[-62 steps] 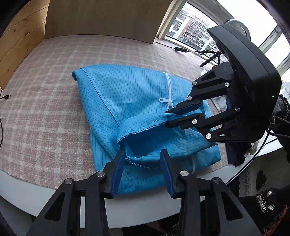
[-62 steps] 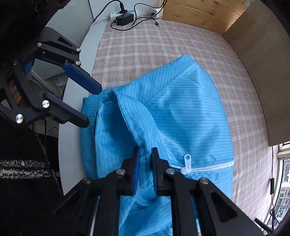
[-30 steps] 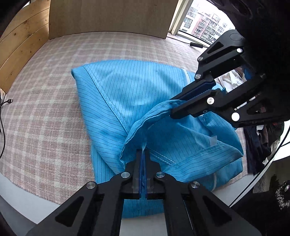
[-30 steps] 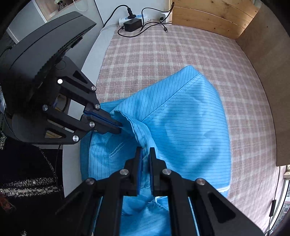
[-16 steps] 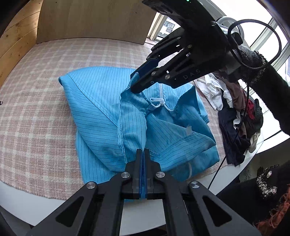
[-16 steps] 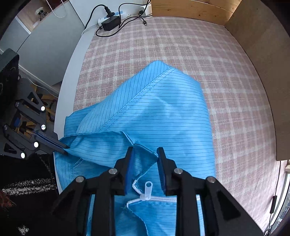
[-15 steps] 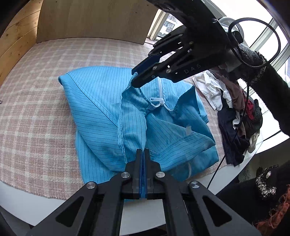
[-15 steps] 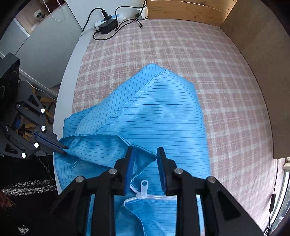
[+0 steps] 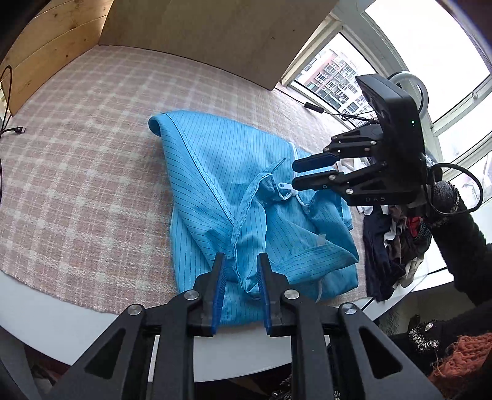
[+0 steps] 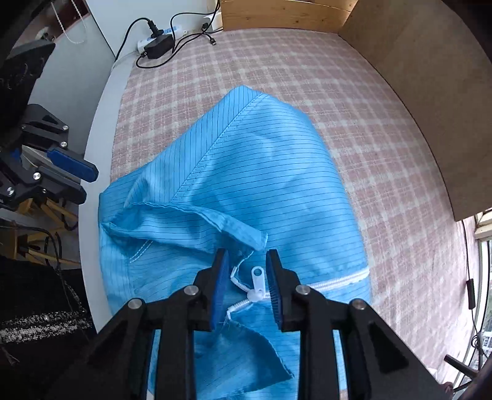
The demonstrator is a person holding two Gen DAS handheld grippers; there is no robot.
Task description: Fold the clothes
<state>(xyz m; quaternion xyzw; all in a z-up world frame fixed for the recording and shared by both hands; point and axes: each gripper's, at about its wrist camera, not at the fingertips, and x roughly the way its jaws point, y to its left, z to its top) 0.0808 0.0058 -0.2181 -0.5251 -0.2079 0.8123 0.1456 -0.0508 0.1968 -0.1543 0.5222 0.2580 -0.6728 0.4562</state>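
A pink checked cloth (image 9: 92, 172) covers a white table (image 9: 61, 326). Wooden boards (image 9: 215, 34) stand along the table's far edges, with plank panelling (image 10: 286, 14) at the corner. Beyond them, windows (image 9: 430, 46) let in bright daylight and show apartment blocks (image 9: 335, 83). A power strip (image 10: 156, 38) with black cables lies by the pale wall (image 10: 73, 70).

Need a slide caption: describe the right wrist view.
Right tool open above a blue striped garment's white zipper pull on a plaid cloth.
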